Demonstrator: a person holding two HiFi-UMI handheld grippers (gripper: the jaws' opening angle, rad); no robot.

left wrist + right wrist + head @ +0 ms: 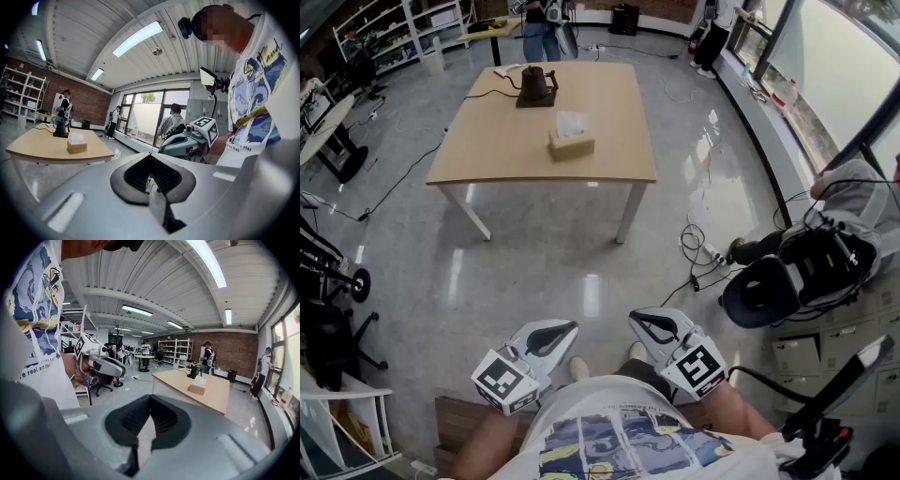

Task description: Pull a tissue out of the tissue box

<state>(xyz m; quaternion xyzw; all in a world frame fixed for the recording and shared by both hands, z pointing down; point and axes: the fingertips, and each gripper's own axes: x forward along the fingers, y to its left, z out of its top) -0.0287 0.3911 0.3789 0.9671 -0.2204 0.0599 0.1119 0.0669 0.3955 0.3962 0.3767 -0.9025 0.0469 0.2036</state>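
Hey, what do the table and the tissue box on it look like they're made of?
Table top: likely wood or wood-look laminate, matte light tan, even in colour. Its legs: white, thin and straight, probably painted metal. Tissue box: looks like tan cardboard or wood; too small to tell.

A tan tissue box [571, 143] sits upright on the wooden table [487, 141], white tissue [571, 124] poking from its top, near the kettle [536, 86].

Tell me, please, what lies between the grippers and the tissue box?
Only bare floor, then the table's near edge before the tissue box, as the head view shows.
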